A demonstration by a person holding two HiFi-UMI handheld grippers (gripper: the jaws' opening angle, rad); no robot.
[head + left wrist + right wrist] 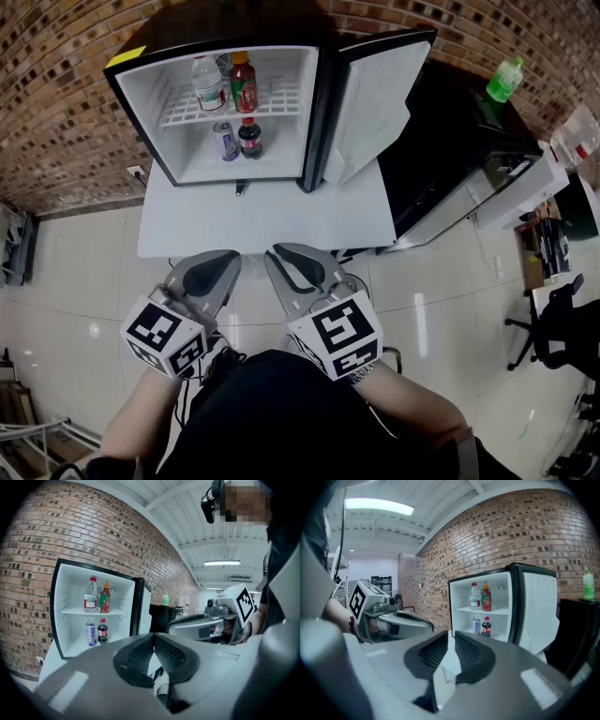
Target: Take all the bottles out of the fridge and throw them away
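The small fridge (148,101) stands open on a white table (281,217). Its upper shelf holds a clear water bottle (208,86) and a red-capped bottle (244,84). Below them are a can (225,141) and a dark cola bottle (250,139). Both grippers hover side by side short of the table's near edge, well apart from the fridge and holding nothing. My left gripper (227,259) (153,637) is shut, its tips touching. On my right gripper (278,255) (451,637) a slim gap shows between the pads. The same bottles appear far ahead in the right gripper view, water bottle (475,596) and cola bottle (486,626).
The fridge door (375,103) swings open to the right. Beside it is a black cabinet (450,141) with a green bottle (504,80) on top. An office chair (553,319) stands at the far right on the tiled floor, and a brick wall runs behind the fridge.
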